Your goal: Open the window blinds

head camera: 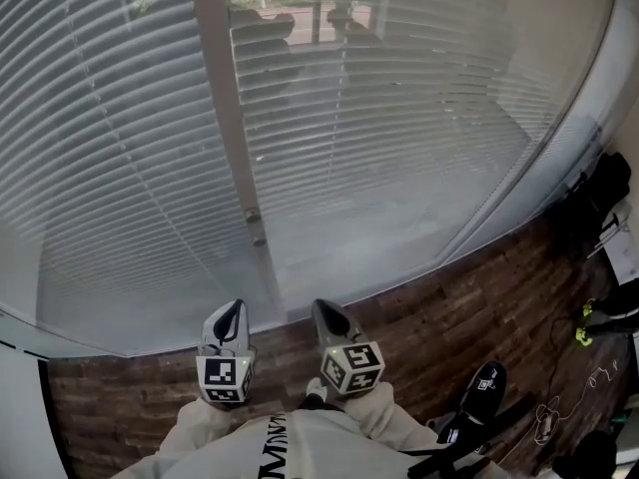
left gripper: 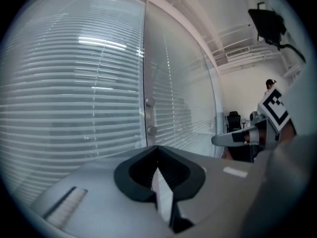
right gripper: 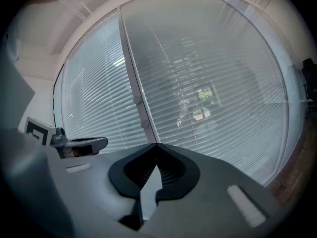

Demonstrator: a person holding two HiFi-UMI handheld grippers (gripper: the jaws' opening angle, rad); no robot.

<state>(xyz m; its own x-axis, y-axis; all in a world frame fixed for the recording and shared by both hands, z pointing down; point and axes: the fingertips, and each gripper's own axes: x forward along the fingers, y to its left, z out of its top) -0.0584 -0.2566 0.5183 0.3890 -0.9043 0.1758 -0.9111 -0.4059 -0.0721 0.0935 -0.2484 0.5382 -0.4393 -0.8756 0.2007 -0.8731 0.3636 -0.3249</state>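
A tall glazed wall fills the room ahead, above a dark wood-plank floor [head camera: 399, 317]. The window blinds [head camera: 120, 148] hang lowered over both panes, with the horizontal slats running almost to the floor. They lie ahead of both grippers and well apart from them. Some greenery shows faintly through the slats at the top.

A pale upright frame post [head camera: 225, 118] divides the two panes and stands ahead of the gap between the grippers. Two small round knobs [head camera: 252, 215] sit on the post, one above the other.

The left gripper [head camera: 232, 315] is held low, close to the person's body, and points toward the glass. Its jaws are pressed together with nothing between them. The right gripper [head camera: 327, 317] is just beside it, pointing the same way, and its jaws are likewise pressed together and empty. Each carries its marker cube [head camera: 225, 377] at the back.

To the right of the right gripper, on the floor, are a black shoe [head camera: 484, 387] and some loose cables [head camera: 559, 407]
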